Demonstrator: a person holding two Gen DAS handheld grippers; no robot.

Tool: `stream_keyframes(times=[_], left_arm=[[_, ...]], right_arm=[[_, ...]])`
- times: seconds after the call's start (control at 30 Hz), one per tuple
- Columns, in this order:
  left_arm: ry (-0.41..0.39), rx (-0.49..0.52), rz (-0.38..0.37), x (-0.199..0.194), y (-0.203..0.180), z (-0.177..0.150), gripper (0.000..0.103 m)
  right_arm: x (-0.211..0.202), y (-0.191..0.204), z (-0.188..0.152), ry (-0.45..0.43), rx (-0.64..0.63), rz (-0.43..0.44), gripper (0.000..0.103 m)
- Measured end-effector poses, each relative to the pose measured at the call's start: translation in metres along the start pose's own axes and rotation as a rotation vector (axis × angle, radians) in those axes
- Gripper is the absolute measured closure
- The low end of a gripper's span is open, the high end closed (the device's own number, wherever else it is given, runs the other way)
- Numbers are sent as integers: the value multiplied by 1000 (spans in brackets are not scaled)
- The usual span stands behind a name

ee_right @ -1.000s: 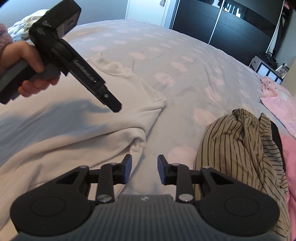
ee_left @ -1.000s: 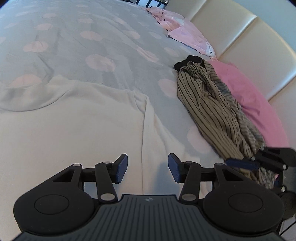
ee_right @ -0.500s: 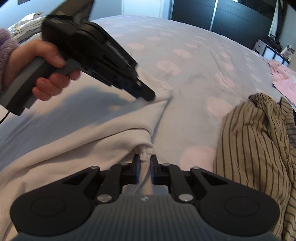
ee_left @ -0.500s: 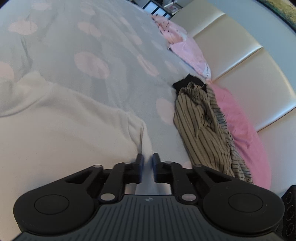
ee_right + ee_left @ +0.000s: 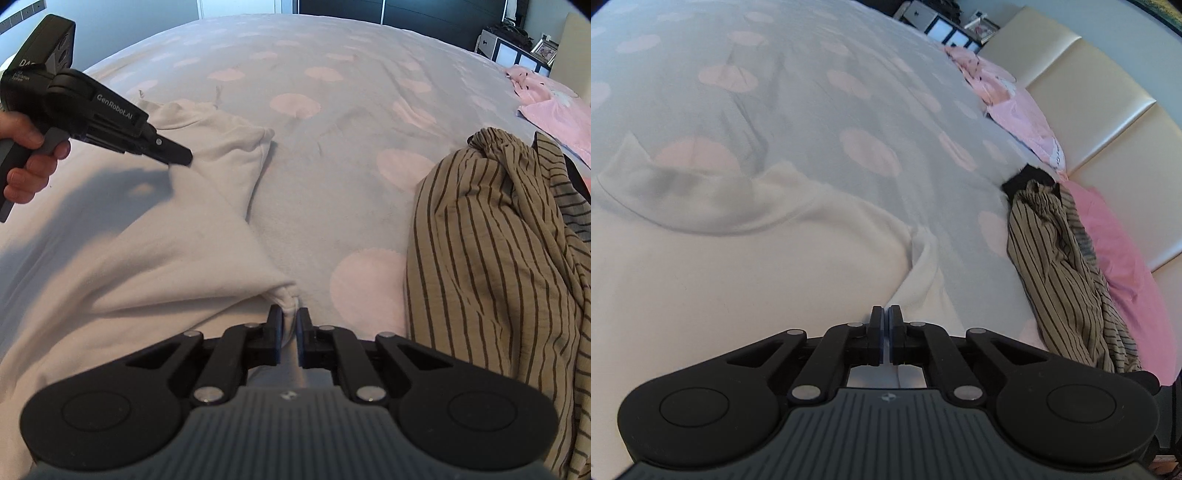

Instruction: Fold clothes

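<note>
A white long-sleeved top (image 5: 738, 277) lies spread on the bed, collar toward the far side. My left gripper (image 5: 885, 321) is shut, its jaws pressed together on a pinch of the white top near the shoulder seam. In the right wrist view a person's hand (image 5: 26, 155) holds that left gripper (image 5: 184, 158), and the cloth rises in a ridge to its tip. My right gripper (image 5: 290, 319) is shut on a small bunch of the white top (image 5: 147, 258) at the sleeve's edge, with a knot of fabric showing between the pads.
A crumpled tan striped garment (image 5: 491, 240) lies just right of the top on the grey, pink-dotted bed cover (image 5: 332, 166). A pink garment (image 5: 1023, 118) and a pink pillow (image 5: 1108, 240) rest against the cream padded headboard (image 5: 1108, 122). Dark wardrobe doors (image 5: 406, 11) stand beyond the bed.
Both grippers went from open to shut. The left one came down onto the top's shoulder, the right one pinched the sleeve edge, and the cloth has bunched up between them.
</note>
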State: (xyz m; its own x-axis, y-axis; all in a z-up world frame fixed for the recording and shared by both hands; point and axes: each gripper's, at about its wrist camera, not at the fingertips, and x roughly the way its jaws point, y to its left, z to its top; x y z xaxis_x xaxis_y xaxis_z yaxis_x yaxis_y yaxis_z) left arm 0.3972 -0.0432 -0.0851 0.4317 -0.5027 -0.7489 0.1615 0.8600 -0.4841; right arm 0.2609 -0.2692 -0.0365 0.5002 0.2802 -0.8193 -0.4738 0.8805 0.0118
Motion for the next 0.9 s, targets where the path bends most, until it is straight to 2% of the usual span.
stream_keyframes(times=[0.03, 0.07, 0.1, 0.13, 0.17, 0.3, 0.4, 0.6, 0.67, 0.8, 0.9], left_arm=[[0, 10, 17, -1, -3, -1, 100], [0, 17, 24, -3, -6, -3, 94], [-1, 13, 22, -8, -7, -5, 84], [-7, 5, 16, -14, -7, -7, 80], [-15, 4, 10, -21, -9, -9, 76], [-4, 70, -7, -51, -23, -30, 76], [17, 101, -21, -75, -34, -53, 75], [61, 154, -43, -128, -59, -104, 76], [65, 172, -41, -148, -68, -122, 76], [52, 214, -40, -185, -85, -159, 75], [19, 221, -23, -205, -95, -191, 75]], right_arm=[[-2, 1, 0, -1, -2, 2, 92], [-5, 3, 0, -4, -3, 5, 90], [-10, 3, 1, -10, 3, 7, 84], [-15, 4, 1, -17, 4, 5, 72], [-21, 5, 2, -27, -4, 3, 73], [-47, 12, 2, -41, -36, 5, 73], [-68, 20, -4, -32, -14, 49, 73], [-113, 68, -25, 21, -104, 113, 70], [-131, 83, -33, 29, -128, 134, 66], [-172, 102, -48, 2, -152, 130, 63], [-193, 119, -68, 14, -162, 81, 61]])
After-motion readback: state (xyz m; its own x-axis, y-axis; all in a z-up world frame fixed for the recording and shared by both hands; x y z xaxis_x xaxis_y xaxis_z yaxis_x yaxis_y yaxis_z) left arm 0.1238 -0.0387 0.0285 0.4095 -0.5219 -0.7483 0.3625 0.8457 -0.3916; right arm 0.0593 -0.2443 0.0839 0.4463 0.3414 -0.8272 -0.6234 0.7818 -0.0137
